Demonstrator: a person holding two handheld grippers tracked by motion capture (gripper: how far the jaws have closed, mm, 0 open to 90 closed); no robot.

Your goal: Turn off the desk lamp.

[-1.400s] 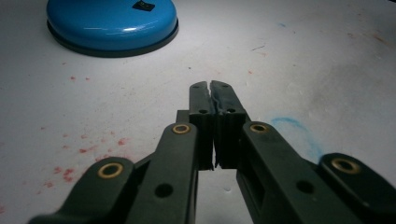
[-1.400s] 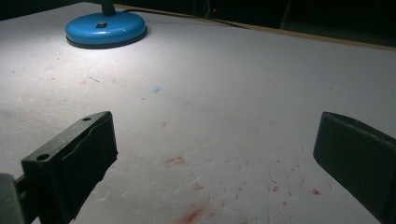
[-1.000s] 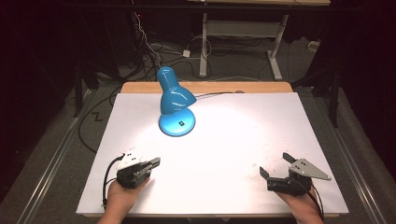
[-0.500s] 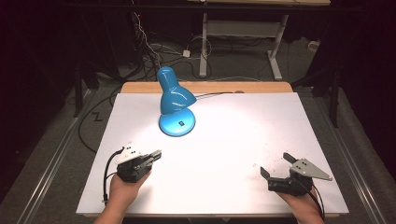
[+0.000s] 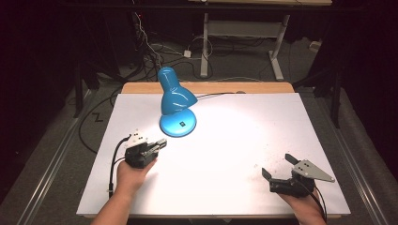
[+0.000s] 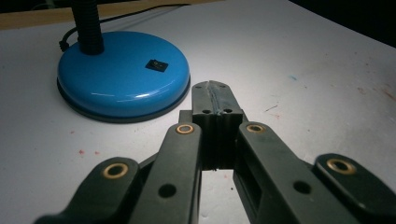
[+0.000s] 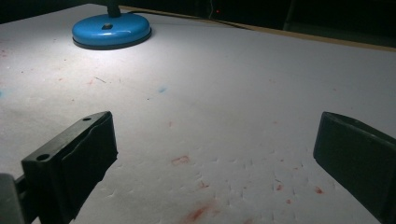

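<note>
The left gripper (image 5: 161,142) has its two jaws pressed together with nothing between them; in the left gripper view (image 6: 217,100) the tips meet in one seam and point at the lamp's base (image 6: 122,73), just short of its rim and not touching it. The right gripper (image 5: 278,166) has its two jaws spread wide, empty, over bare table; in the right gripper view (image 7: 212,140) one jaw stands at each side of the picture with only the white surface between them.

One hand holds each gripper, two hands in all: the left hand (image 5: 132,172) near the table's front left, the right hand (image 5: 305,204) at its front right, well apart.

One blue lamp (image 5: 176,96) stands on the white table (image 5: 244,126), toward the back and left of the middle. Its round base carries one small black switch (image 6: 155,65), and its shade bends down over the base. One black cord (image 5: 218,94) runs from it toward the back edge.
</note>
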